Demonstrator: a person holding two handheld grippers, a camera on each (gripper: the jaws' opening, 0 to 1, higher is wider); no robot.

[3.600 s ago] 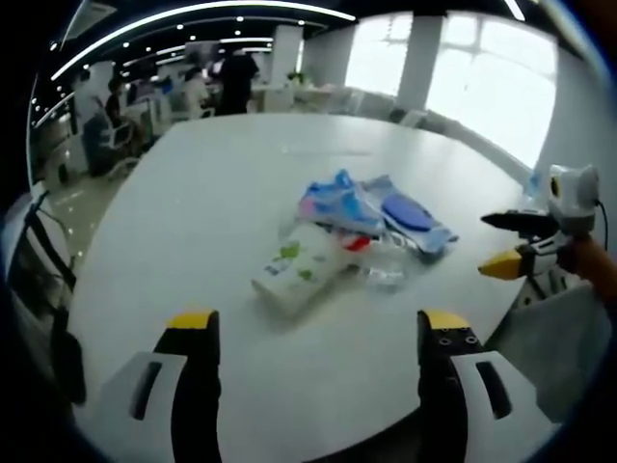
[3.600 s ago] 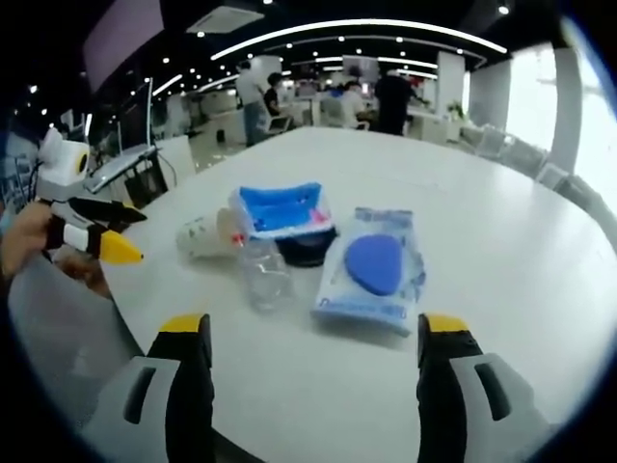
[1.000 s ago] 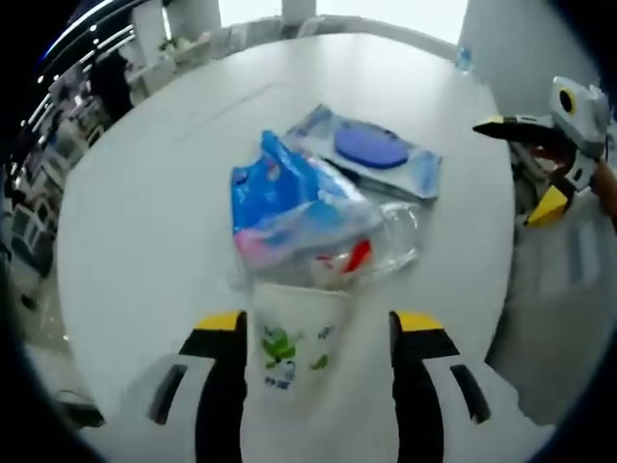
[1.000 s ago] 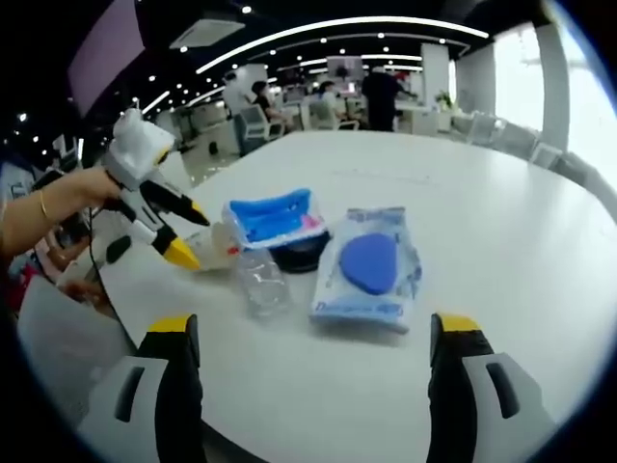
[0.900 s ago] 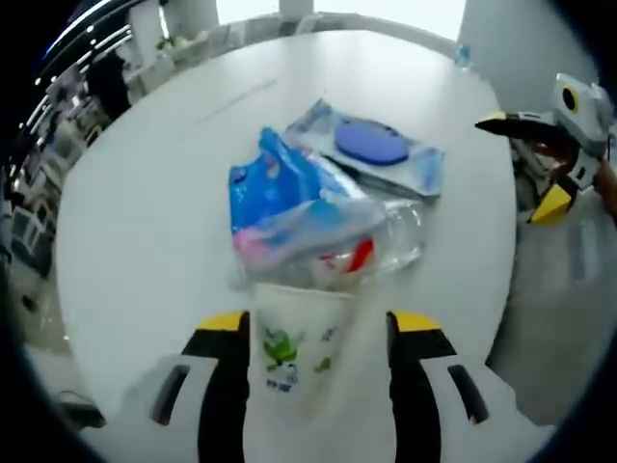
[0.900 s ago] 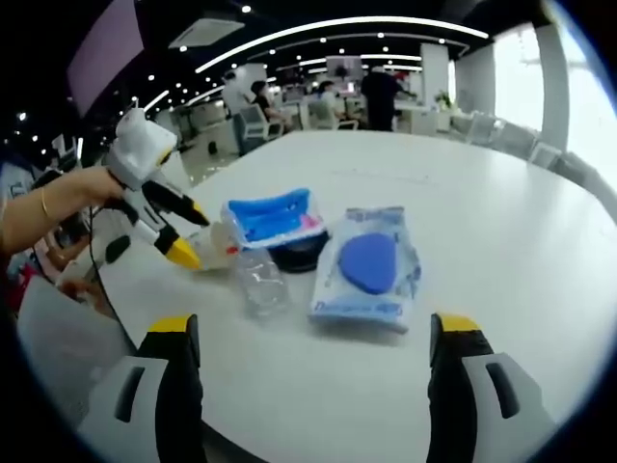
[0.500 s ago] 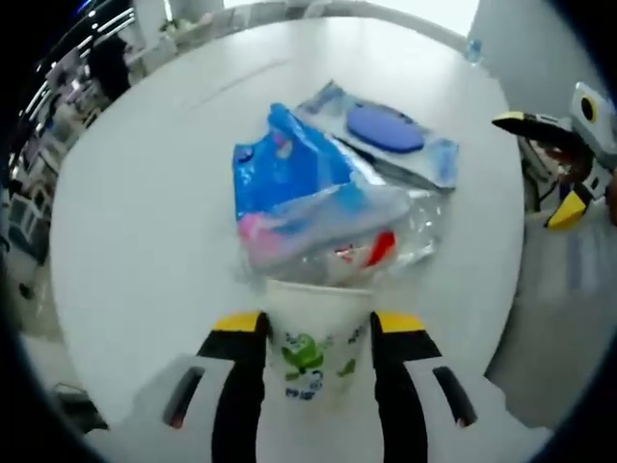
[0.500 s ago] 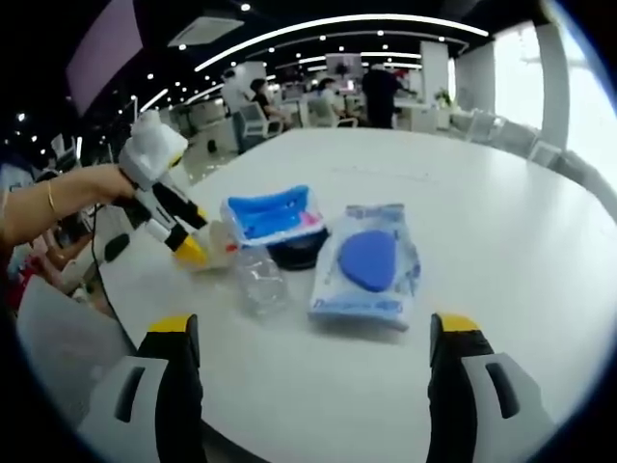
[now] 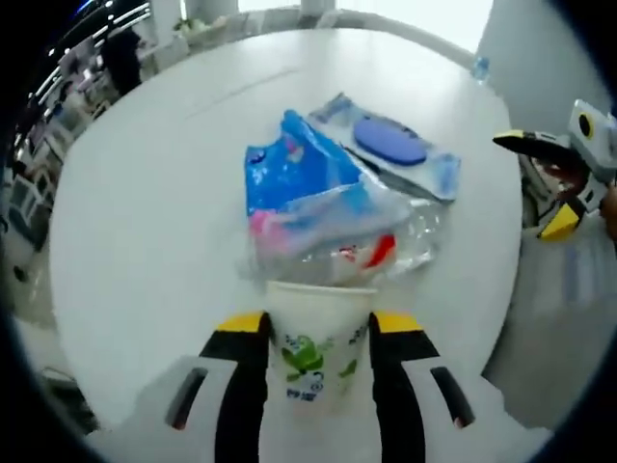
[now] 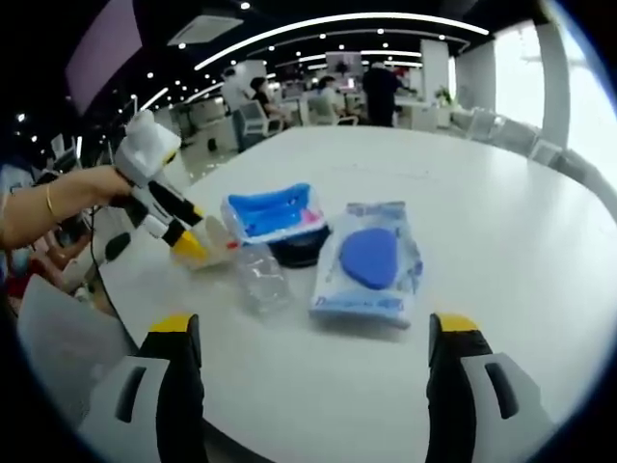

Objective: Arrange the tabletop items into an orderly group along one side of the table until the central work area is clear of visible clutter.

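A: What does the left gripper hold?
B: Its fingers are closed on the paper cup, lying at the worktop edge, just beside the blue packet.
A: And the right gripper?
B: Its fingers stand wide apart, holding nothing, near the wipes pack.

**Colours of the tabletop items**

White paper cup printed with green figures and blue lettering; blue pouch with pink patches; pale blue wipes pack bearing a darker blue oval lid; clear bottle; white table; black, yellow-tipped left gripper jaws.
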